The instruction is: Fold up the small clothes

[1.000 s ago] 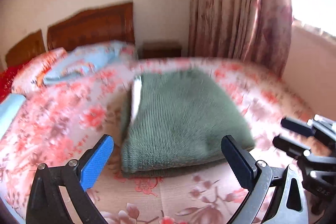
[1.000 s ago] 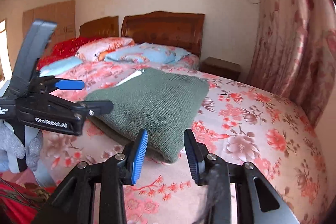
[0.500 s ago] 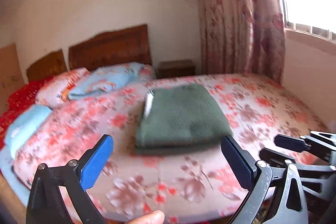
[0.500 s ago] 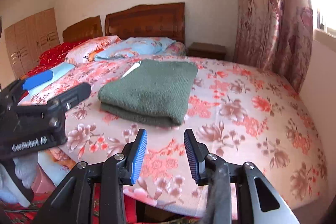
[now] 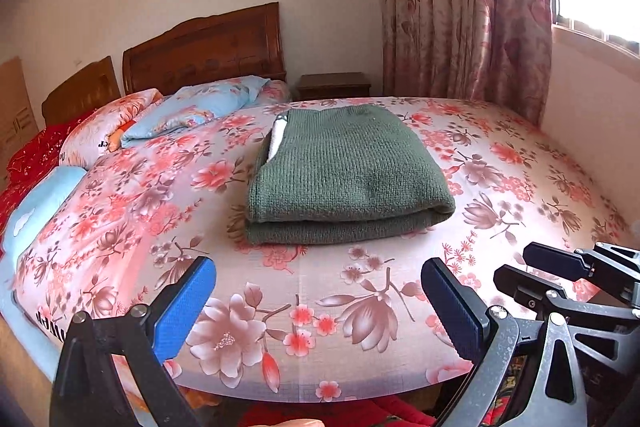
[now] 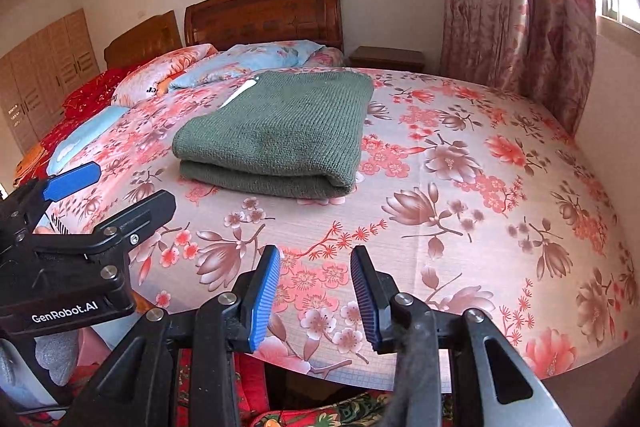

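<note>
1. Green knitted wool makes up the folded sweater (image 5: 348,171), which lies on the bed (image 5: 520,187) near its middle, with the fold edge turned to the cameras.
2. On the far left edge of the sweater a white label (image 5: 277,139) shows between the layers.
3. The bed carries a sheet with pink and red flowers; at its head lie a blue pillow (image 5: 200,109) and a peach pillow (image 5: 112,123), in front of a wooden headboard (image 5: 204,47).
4. Beside the headboard a dark nightstand (image 5: 334,85) stands, and next to it a flowered curtain (image 5: 464,7) hangs at the window.
5. The left gripper (image 5: 318,301) hovers above the near edge of the bed, well apart from the sweater. Its fingers (image 5: 188,303) with blue pads are spread wide and nothing is between them.
6. The right gripper (image 6: 316,287) also hovers above the near edge of the bed, to the right of the left one. Its fingers (image 6: 264,291) stand partly apart with only the sheet visible in the gap, so they pinch nothing.
7. In the right wrist view the left gripper (image 6: 116,193) appears at the left side, clear of the sweater.
</note>
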